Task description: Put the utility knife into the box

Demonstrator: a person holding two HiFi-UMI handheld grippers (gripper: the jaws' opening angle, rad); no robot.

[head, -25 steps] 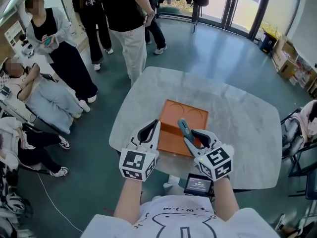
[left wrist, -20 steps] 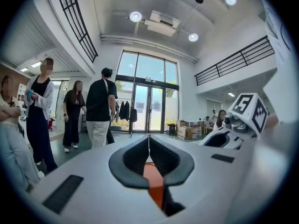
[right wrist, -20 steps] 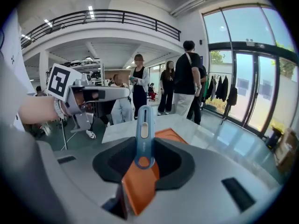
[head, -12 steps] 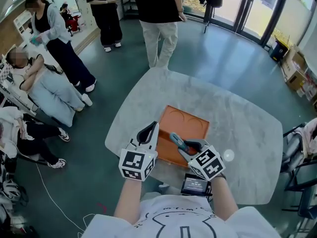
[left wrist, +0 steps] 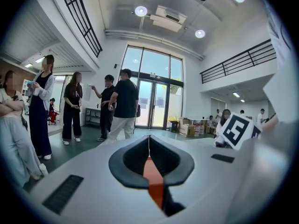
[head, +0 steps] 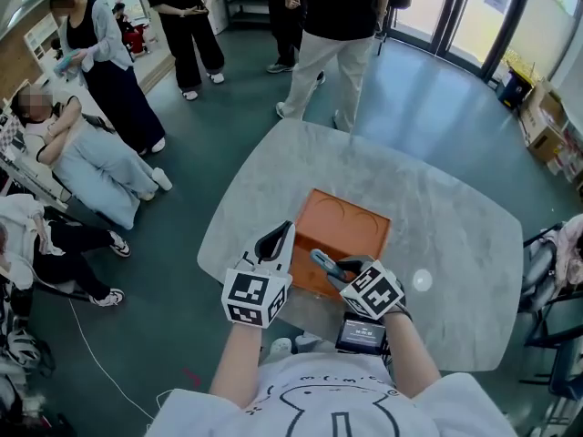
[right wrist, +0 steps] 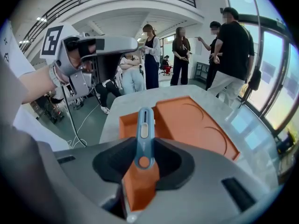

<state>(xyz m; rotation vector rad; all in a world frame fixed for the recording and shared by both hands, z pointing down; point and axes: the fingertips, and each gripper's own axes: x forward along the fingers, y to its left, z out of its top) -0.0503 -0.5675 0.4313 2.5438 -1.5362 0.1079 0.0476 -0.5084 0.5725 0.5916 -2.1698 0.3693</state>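
The orange box (head: 353,218) lies open on the grey marble table (head: 446,226), with a shallow near section and a wide far section marked by round recesses. My right gripper (head: 339,269) is shut on the utility knife (head: 321,261), which is blue at the front and orange at the back. It points down over the box's near section. In the right gripper view the utility knife (right wrist: 143,136) sticks out between the jaws towards the box (right wrist: 191,120). My left gripper (head: 276,238) hovers at the box's left near corner, its tips together and nothing held.
Several people stand on the floor beyond the table, and one sits at the left (head: 68,153). A small round clear object (head: 421,281) rests on the table right of the box. A chair (head: 547,280) stands at the right edge.
My right gripper has come down and tipped steeply forward, bringing the knife low over the box's near section. The left gripper has sunk a little. People behind have walked on.
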